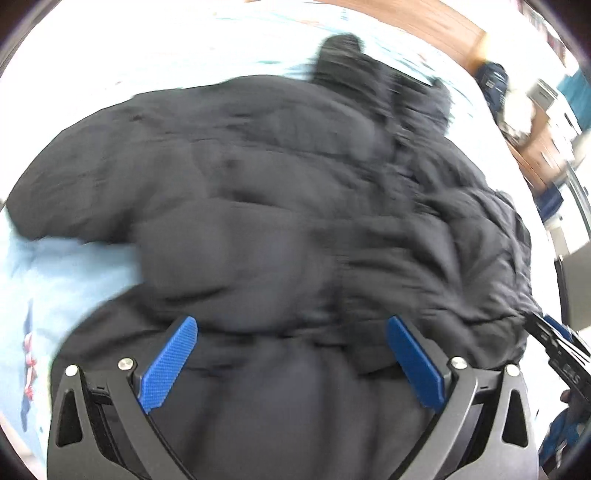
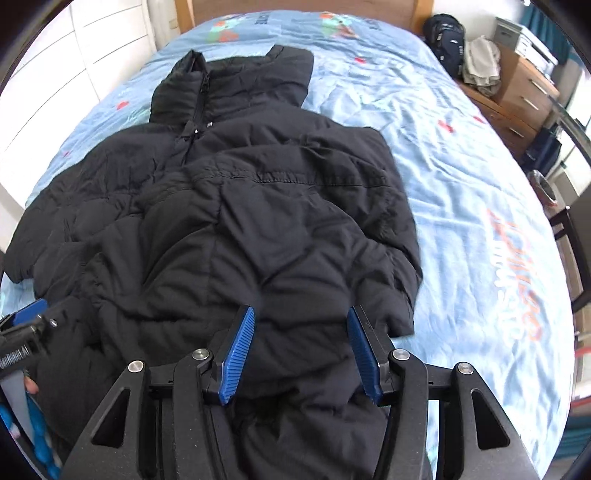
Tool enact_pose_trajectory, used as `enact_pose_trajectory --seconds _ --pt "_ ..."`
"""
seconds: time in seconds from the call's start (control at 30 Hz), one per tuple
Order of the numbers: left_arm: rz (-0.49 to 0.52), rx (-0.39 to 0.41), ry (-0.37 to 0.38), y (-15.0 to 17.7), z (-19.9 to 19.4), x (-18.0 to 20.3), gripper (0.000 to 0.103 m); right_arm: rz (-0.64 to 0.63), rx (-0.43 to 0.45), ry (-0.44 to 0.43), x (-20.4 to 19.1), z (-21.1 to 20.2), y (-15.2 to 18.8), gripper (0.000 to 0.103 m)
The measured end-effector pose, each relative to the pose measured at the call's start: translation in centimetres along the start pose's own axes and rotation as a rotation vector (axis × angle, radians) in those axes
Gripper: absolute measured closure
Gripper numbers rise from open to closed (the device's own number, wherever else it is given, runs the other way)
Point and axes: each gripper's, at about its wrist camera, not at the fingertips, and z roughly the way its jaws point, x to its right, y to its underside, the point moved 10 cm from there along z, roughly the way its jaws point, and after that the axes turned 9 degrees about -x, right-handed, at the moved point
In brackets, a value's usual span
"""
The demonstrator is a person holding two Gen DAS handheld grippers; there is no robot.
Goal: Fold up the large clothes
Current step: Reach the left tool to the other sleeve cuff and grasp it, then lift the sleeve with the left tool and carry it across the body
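A large black puffer jacket [image 2: 229, 206] lies on a light blue bedspread [image 2: 461, 177], hood toward the headboard, one side folded over the body. It fills the blurred left wrist view [image 1: 277, 206]. My left gripper [image 1: 291, 332] is open just above the jacket's near hem. My right gripper [image 2: 301, 321] is open with its blue pads over the jacket's lower right part, nothing between them. The left gripper's tip [image 2: 26, 321] shows at the right wrist view's left edge; the right gripper [image 1: 557, 343] shows at the left view's right edge.
A wooden headboard [image 2: 303, 5] stands at the far end. A dark backpack [image 2: 445, 37] and a wooden drawer unit [image 2: 524, 92] stand to the bed's right. White wardrobe doors [image 2: 55, 55] are to the left. A dark chair [image 2: 572, 251] is at the right edge.
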Motion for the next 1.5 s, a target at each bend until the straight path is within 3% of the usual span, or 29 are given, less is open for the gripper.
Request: enact_pose_trajectory --seconds 0.17,0.4,0.5,0.63,0.83,0.9,1.0,1.07,1.17,1.23,1.5 --pt "-0.187 -0.001 0.011 -0.8 -0.8 -11.5 0.0 0.049 -0.003 0.014 -1.2 -1.3 1.1 0.05" --pt "-0.456 0.027 0.075 -2.4 -0.6 -26.4 0.0 0.084 -0.014 0.05 -3.8 -1.3 -0.6 0.05" --pt "-0.595 0.051 0.167 -3.5 -0.2 -32.3 0.0 0.099 -0.011 0.057 -4.6 -1.6 -1.3 0.05" --pt "-0.706 0.075 0.277 -5.1 0.8 -36.7 0.0 0.102 -0.009 0.07 -5.9 -1.8 -2.0 0.05" --pt "-0.881 0.08 0.493 -7.0 3.6 -40.0 0.002 0.098 -0.017 0.106 -6.4 -2.8 -1.8 0.05" --pt "-0.923 0.08 0.528 -7.3 4.2 -40.7 0.007 0.114 -0.021 0.12 -5.9 -3.6 -1.7 0.05" --pt "-0.979 0.076 0.57 -7.4 4.5 -41.4 0.027 0.139 -0.013 0.146 -5.0 -5.5 -1.7 0.05" --pt "-0.997 0.076 0.601 -7.4 4.4 -41.7 0.051 0.16 -0.004 0.162 -4.2 -7.1 -1.8 0.05" --pt "-0.982 0.07 0.608 -8.0 3.3 -41.6 0.075 0.19 0.021 0.185 -3.1 -9.9 -2.1 0.05" --pt "-0.957 0.065 0.596 -8.8 2.3 -40.4 0.082 0.206 0.045 0.198 -2.5 -12.0 -2.5 0.05" --pt "-0.846 0.051 0.554 -10.8 -2.2 -38.2 0.088 0.258 0.141 0.229 -0.9 -19.7 -3.3 0.05"
